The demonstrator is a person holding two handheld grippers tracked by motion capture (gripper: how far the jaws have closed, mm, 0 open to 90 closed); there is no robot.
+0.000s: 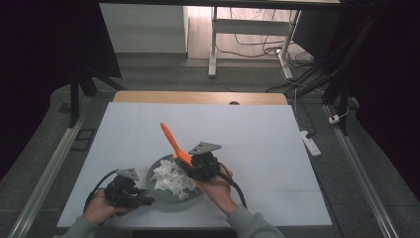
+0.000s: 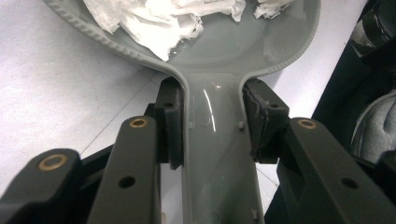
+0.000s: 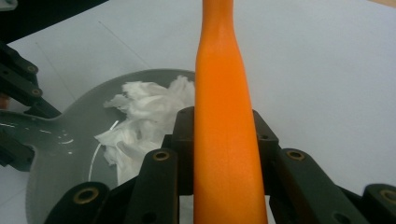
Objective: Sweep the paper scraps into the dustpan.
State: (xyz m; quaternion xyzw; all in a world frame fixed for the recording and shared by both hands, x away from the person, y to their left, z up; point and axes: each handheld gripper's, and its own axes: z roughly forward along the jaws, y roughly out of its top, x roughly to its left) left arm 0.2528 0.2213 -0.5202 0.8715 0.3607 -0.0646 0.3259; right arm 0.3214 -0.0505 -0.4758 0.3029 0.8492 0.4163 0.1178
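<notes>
Pan [image 2: 219,154], orange spatula [image 3: 224,140] — unmarked, unlabelled

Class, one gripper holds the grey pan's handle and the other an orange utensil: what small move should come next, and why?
Probably lower the orange utensil into the white paper scraps to stir them: the right gripper grips it above the pan, which the left gripper steadies by its handle.

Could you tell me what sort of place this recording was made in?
Probably a lab or workshop set up for recording, not a kitchen. The white-covered table stands between metal floor rails, loose cables and a power strip lie on the floor, and a bare desk frame stands behind.
</notes>
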